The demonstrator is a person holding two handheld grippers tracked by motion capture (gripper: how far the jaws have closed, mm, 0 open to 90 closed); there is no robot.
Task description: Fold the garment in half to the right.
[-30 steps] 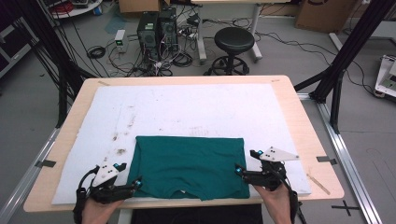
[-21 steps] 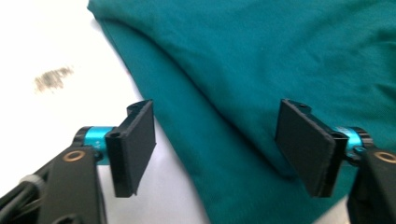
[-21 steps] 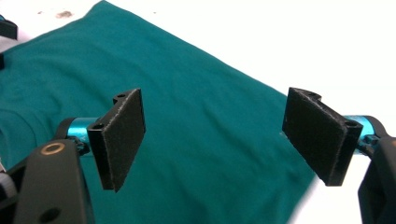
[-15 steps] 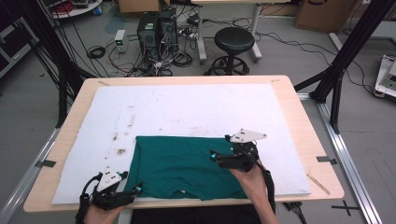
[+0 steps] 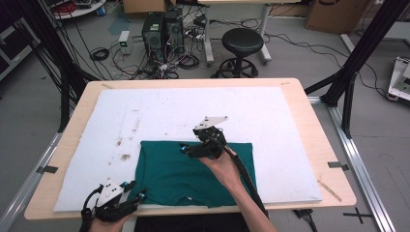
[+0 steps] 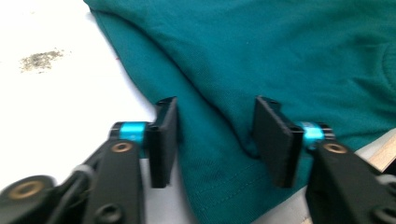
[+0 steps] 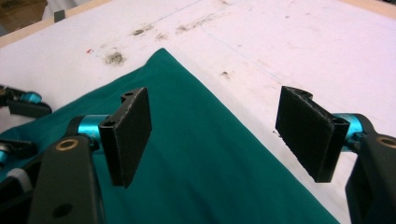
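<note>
A dark green shirt (image 5: 193,174) lies folded flat on the white mat (image 5: 193,108), near the table's front edge. My left gripper (image 5: 137,191) sits at the shirt's front left corner. In the left gripper view it (image 6: 215,140) is open, its jaws on either side of a ridge in the shirt's (image 6: 280,56) hem. My right gripper (image 5: 186,149) hovers over the middle of the shirt's far edge. In the right gripper view it (image 7: 215,135) is open wide, with the shirt (image 7: 196,158) below one jaw and bare mat (image 7: 280,56) below the other.
Dark stains (image 5: 125,157) mark the mat left of the shirt. The wooden table's rim (image 5: 329,145) frames the mat. Beyond the table a black stool (image 5: 241,41), computer towers (image 5: 159,29) and cables stand on the floor. The left gripper (image 7: 21,105) shows far off in the right gripper view.
My right gripper has left the shirt's front right corner and moved left and forward to the middle of its far edge. The left gripper has stayed at the front left corner.
</note>
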